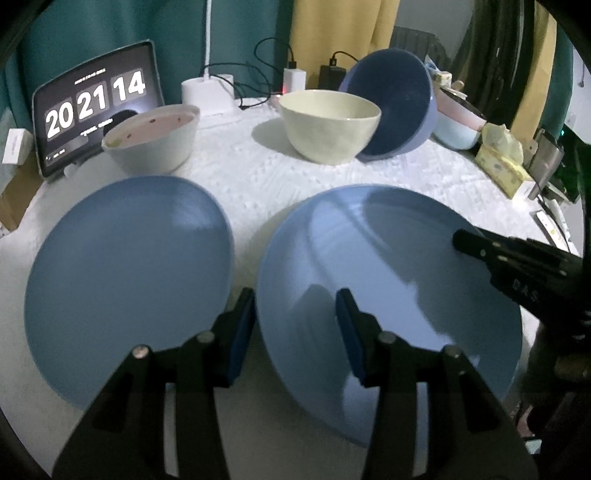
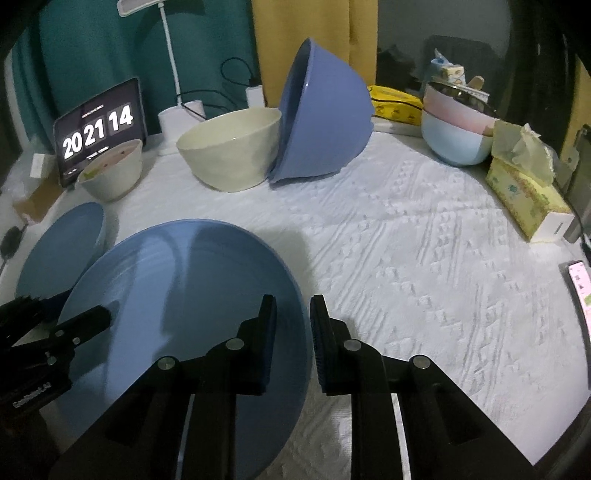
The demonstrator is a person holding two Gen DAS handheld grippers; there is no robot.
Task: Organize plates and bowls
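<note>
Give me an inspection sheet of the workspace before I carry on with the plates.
Surface: white textured cloth, no spills seen.
Job's things: near blue plate beside far blue plate; cream bowl upright; blue bowl tipped on its side against it; white bowl upright; stacked pastel bowls at the far right edge.
Clutter: tablet clock, tissue box, phone.
Grippers: left gripper and right gripper each have the near blue plate's rim between their fingers; contact unclear.
Cables: black cables behind the bowls, off the work area.
Surroundings: teal curtain, yellow curtain.
</note>
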